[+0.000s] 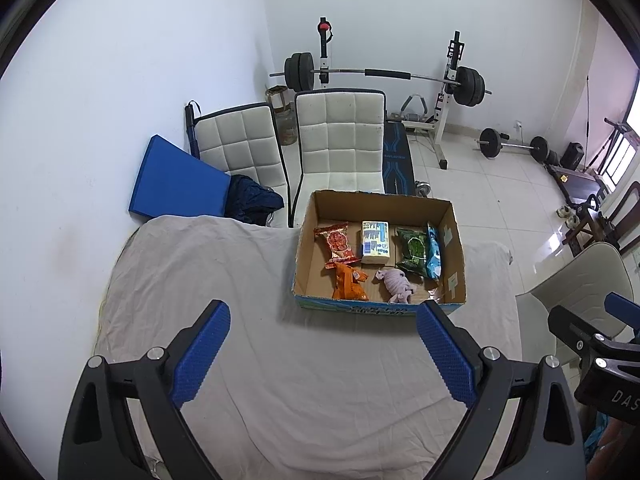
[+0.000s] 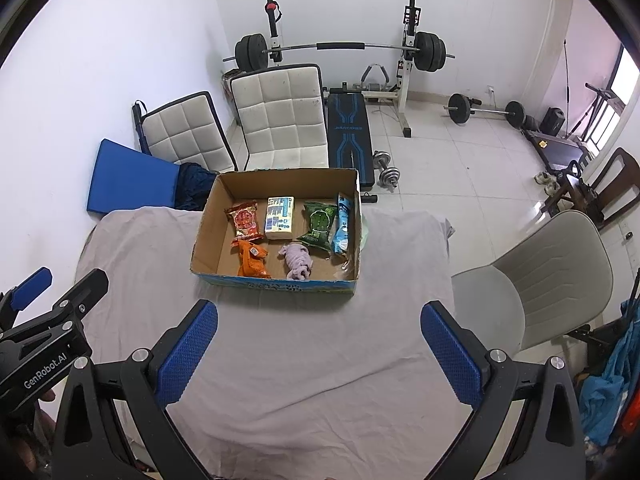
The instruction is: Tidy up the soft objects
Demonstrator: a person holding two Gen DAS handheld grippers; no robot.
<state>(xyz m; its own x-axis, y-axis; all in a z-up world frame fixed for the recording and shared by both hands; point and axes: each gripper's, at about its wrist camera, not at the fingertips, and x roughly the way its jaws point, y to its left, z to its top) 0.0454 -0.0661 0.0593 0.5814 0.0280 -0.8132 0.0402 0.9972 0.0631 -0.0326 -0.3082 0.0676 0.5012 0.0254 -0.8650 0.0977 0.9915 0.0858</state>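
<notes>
An open cardboard box [image 1: 452,236] [image 2: 208,220] stands on the grey cloth-covered table [image 1: 200,280] [image 2: 140,248]. Inside lie a red snack bag [image 1: 336,244] [image 2: 244,220], a white tissue pack [image 1: 375,242] [image 2: 279,218], a green bag [image 1: 412,252] [image 2: 318,226], a light blue bag [image 1: 434,252] [image 2: 342,226], an orange bag [image 1: 350,284] [image 2: 252,260] and a pink plush toy [image 1: 396,282] [image 2: 297,262]. My left gripper [image 1: 324,348] is open and empty, in front of the box. My right gripper [image 2: 320,348] is open and empty, also in front of the box.
Two white padded chairs [image 1: 340,136] [image 2: 280,112] and a blue mat [image 1: 176,180] [image 2: 128,180] stand behind the table. A weight bench with barbell [image 1: 380,74] [image 2: 340,46] is at the back. A beige chair [image 2: 540,280] is to the right of the table.
</notes>
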